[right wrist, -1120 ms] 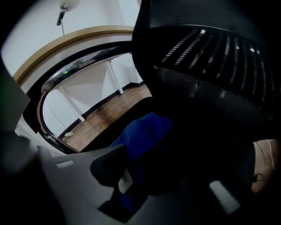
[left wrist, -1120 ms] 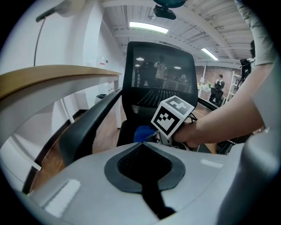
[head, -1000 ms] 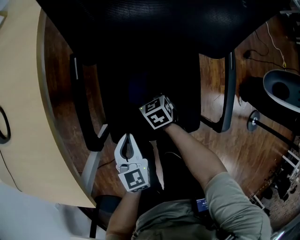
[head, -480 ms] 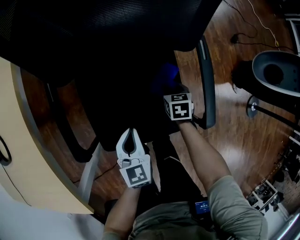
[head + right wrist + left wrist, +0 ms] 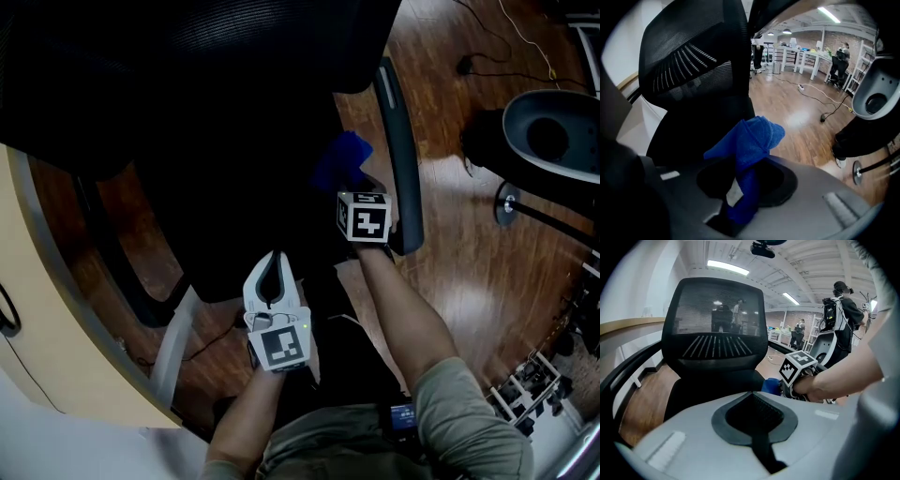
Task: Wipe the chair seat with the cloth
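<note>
The black office chair's seat [image 5: 234, 197] fills the middle of the head view, under its mesh backrest [image 5: 187, 47]. My right gripper [image 5: 350, 185] is at the seat's right side, close to the right armrest [image 5: 398, 141], pointing steeply down. It is shut on a blue cloth [image 5: 339, 159], which bunches out of the jaws [image 5: 754, 136]. My left gripper [image 5: 273, 255] hovers at the seat's front edge, shut with nothing in it [image 5: 752, 393]. From the left gripper view the cloth [image 5: 770, 386] shows just beyond the marker cube.
A beige curved desk [image 5: 37, 366] runs along the left. A grey and black round machine on a stand [image 5: 553, 141] sits on the wooden floor [image 5: 469, 272] at the right, with cables nearby. The chair's left armrest [image 5: 122, 272] lies between seat and desk.
My right gripper has swept with the cloth from the seat's middle to its right side by the armrest. The chair has swung in the view; the left gripper has shifted a little.
</note>
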The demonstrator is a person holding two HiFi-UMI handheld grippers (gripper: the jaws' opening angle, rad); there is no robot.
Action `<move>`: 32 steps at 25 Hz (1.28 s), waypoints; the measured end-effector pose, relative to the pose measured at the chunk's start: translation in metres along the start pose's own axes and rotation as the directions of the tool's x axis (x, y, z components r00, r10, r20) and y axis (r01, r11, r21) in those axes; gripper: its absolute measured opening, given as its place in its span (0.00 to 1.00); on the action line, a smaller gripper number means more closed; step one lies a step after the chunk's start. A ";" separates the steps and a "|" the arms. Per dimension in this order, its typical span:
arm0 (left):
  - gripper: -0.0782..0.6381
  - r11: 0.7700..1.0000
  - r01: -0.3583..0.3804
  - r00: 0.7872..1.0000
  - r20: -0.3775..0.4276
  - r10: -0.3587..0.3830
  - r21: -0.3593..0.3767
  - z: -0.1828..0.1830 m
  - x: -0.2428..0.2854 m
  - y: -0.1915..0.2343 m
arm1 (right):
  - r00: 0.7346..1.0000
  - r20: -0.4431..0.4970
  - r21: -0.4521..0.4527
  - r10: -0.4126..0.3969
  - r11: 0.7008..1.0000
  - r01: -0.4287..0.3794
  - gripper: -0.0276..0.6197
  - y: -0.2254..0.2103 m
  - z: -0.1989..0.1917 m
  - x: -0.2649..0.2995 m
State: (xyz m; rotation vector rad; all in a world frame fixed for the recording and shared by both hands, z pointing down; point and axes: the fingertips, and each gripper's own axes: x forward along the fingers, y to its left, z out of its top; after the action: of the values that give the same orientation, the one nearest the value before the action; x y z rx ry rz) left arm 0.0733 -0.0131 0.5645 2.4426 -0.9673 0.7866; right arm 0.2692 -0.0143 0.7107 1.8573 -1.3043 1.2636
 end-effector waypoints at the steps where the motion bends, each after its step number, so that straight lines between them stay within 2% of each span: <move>1: 0.12 1.000 -0.006 1.000 -0.004 0.006 -0.006 -0.003 -0.001 0.001 | 1.000 0.002 -0.002 -0.002 1.000 0.002 0.20 0.000 0.000 0.001; 5: 0.12 0.998 -0.048 0.999 -0.009 0.048 -0.036 -0.017 -0.010 0.018 | 0.999 0.023 -0.013 -0.025 1.000 0.025 0.20 0.002 0.001 -0.002; 8: 0.12 0.994 -0.087 0.996 -0.005 0.086 -0.063 -0.020 -0.023 0.040 | 0.998 0.061 -0.082 -0.028 0.996 0.033 0.20 0.022 0.008 -0.014; 10: 0.12 0.990 -0.117 0.993 0.001 0.117 -0.081 -0.020 -0.035 0.053 | 0.996 0.088 -0.145 0.010 0.989 0.003 0.20 0.049 0.016 -0.023; 13: 0.12 0.984 -0.152 0.988 0.002 0.153 -0.097 -0.024 -0.056 0.074 | 0.988 0.106 -0.253 0.113 0.964 -0.083 0.20 0.114 0.023 -0.032; 16: 0.12 0.978 -0.178 0.984 -0.004 0.179 -0.113 -0.034 -0.081 0.097 | 0.968 0.092 -0.371 0.234 0.910 -0.185 0.20 0.196 0.019 -0.040; 18: 0.12 0.971 -0.200 0.980 -0.009 0.200 -0.131 -0.042 -0.099 0.114 | 0.948 0.058 -0.445 0.313 0.858 -0.256 0.20 0.252 0.008 -0.045; 22: 0.12 0.953 -0.253 0.967 -0.022 0.253 -0.167 -0.059 -0.132 0.149 | 0.906 -0.042 -0.582 0.422 0.727 -0.366 0.20 0.347 -0.026 -0.052; 24: 0.12 0.944 -0.275 0.961 -0.028 0.274 -0.181 -0.067 -0.143 0.164 | 0.887 -0.094 -0.633 0.452 0.660 -0.404 0.20 0.382 -0.045 -0.052; 26: 0.12 0.936 -0.295 0.955 -0.040 0.293 -0.194 -0.076 -0.150 0.175 | 0.872 -0.144 -0.663 0.469 0.608 -0.436 0.20 0.406 -0.064 -0.049; 29: 0.12 0.917 -0.336 0.941 -0.042 0.335 -0.214 -0.092 -0.156 0.189 | 0.859 -0.206 -0.681 0.470 0.561 -0.470 0.20 0.423 -0.093 -0.043; 32: 0.12 0.910 -0.352 0.936 -0.051 0.349 -0.219 -0.103 -0.154 0.192 | 0.860 -0.226 -0.685 0.458 0.553 -0.475 0.20 0.420 -0.108 -0.035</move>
State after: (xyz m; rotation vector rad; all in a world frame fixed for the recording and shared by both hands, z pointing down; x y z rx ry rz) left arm -0.1935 -0.0121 0.5756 2.0955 -1.4340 0.7543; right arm -0.1612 -0.0741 0.6893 0.9377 -2.0073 0.7678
